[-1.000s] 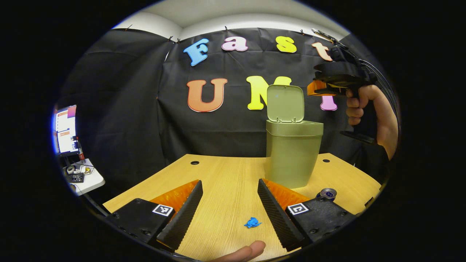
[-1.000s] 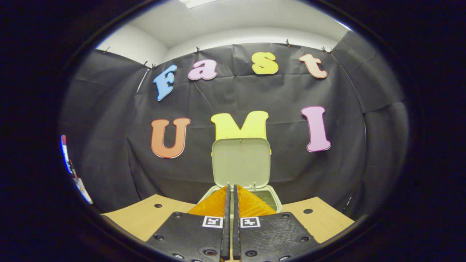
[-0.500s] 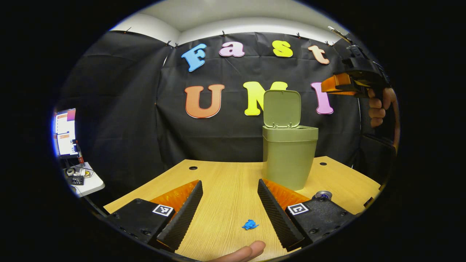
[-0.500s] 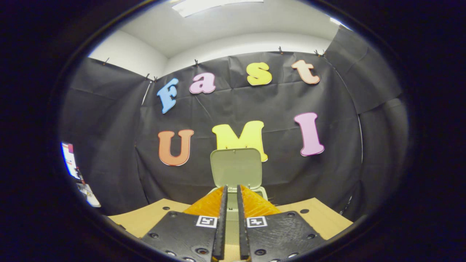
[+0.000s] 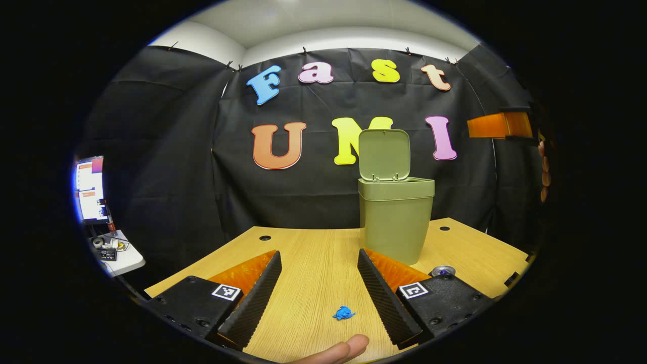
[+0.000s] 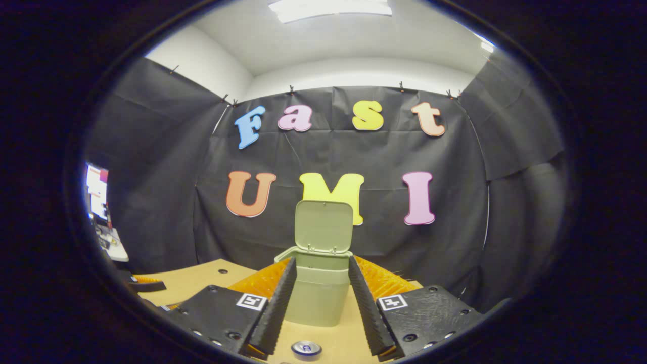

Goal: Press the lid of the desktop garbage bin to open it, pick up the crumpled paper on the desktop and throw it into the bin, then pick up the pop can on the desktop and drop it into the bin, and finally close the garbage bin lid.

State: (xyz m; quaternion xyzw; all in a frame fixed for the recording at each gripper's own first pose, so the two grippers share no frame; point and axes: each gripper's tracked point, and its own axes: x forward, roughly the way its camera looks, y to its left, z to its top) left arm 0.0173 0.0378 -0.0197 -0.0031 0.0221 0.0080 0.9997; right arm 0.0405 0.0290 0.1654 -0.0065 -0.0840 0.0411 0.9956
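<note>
One step done: bin (image 5: 396, 222) lid (image 5: 384, 154) up. Crumpled paper (image 5: 343, 313) and can (image 6: 306, 348) wait on desk (image 5: 313, 263). Your left gripper (image 5: 319, 290) and right gripper (image 6: 317, 298) both spread, empty.

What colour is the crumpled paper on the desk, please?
Bright blue crumpled paper, best in the left gripper view.

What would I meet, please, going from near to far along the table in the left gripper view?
Crumpled paper → pop can → bin, its lid standing open.
</note>
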